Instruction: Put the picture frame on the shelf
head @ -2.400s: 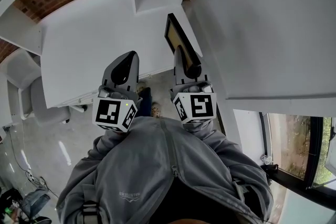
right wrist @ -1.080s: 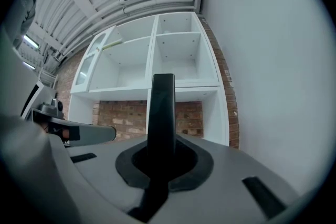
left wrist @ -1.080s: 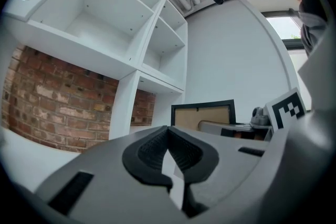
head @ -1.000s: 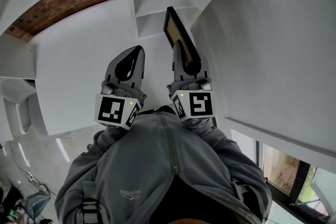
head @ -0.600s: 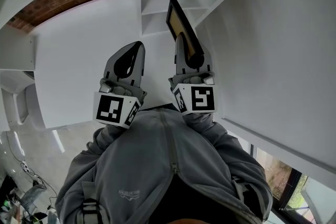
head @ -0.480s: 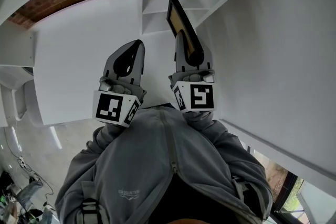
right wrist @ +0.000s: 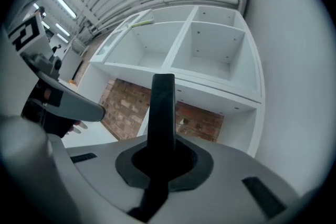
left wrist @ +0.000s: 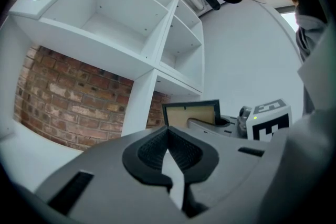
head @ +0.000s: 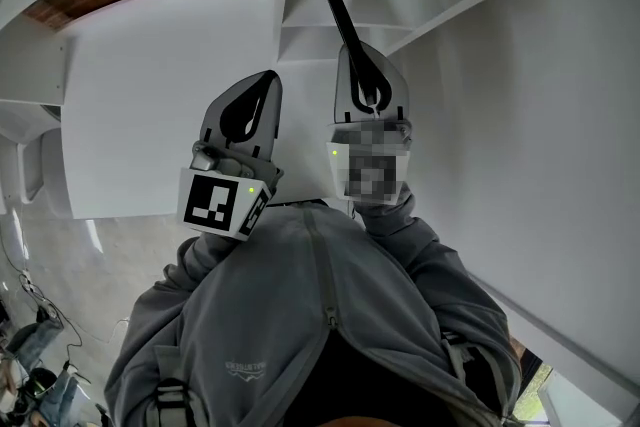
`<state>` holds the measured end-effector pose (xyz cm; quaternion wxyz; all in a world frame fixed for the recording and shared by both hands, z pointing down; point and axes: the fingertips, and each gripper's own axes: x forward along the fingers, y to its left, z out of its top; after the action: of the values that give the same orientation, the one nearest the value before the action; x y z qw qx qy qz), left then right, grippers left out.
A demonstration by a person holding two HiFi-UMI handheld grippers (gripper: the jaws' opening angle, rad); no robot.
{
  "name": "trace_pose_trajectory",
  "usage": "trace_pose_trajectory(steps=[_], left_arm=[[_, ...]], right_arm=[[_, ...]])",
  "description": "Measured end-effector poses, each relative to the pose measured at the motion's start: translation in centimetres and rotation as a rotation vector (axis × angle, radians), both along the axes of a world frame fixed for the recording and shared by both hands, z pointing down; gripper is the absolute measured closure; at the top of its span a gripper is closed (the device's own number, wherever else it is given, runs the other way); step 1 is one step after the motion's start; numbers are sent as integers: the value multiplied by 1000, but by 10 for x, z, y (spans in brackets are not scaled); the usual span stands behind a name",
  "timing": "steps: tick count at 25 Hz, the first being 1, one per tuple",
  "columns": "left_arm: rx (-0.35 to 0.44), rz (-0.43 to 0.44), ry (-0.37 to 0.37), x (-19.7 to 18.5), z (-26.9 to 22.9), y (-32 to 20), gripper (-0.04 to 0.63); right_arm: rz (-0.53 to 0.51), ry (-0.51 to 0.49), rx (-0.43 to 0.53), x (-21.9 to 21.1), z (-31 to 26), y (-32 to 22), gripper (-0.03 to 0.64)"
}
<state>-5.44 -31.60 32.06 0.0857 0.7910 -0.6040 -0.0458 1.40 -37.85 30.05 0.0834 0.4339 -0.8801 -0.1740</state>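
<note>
A small line of print is seen on the chest of the grey sweatshirt (head: 248,372), but it is too small to be read. Black-and-white square patterns, not letters, are borne by the marker cube (head: 220,207) of the left gripper (head: 264,81). In the left gripper view its jaws are seen closed together, with nothing between them. To its right, the right gripper (head: 356,55) is clamped on one end of the black picture frame (head: 336,7). The frame is held in the air, upright and edge-on, in front of the white shelf unit (head: 330,27). In the right gripper view it is seen rising from between the jaws against the open compartments. A brick wall (left wrist: 68,107) is seen behind the unit.
</note>
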Motion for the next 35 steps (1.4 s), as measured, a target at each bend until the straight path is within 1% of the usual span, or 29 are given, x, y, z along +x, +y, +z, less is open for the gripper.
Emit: trace_pose_trajectory(steps=[2,3,6,12,16,22,26,30,35], left_arm=[[-1,-5,0,1,2,-4,588],[1,-7,0,1,4,-5,589],[2,-14,0,1,10,-10,589],[-12,-20,14,0,16,-15,588],[-19,-21,25,0,21,-20,589],[-35,-25,40,1,28,-24,589],[-37,-19,50,-3,30,-29,589],[-42,-3,62,0,30,-34,589],[-68,16,61,5,35,-39,588]], right_arm=[[-7,137,32,-4,11,-6,583],[-8,179,46,-7,16,-9,583],[-8,253,89,-13,30,-16,583],[-17,468,175,-24,50,-32,583],[-26,585,220,-31,65,-44,583],[-41,707,260,-39,80,-54,583],[-64,770,277,-49,89,-58,583],[-98,837,276,-55,98,-59,580],[-125,898,280,-56,106,-60,578]])
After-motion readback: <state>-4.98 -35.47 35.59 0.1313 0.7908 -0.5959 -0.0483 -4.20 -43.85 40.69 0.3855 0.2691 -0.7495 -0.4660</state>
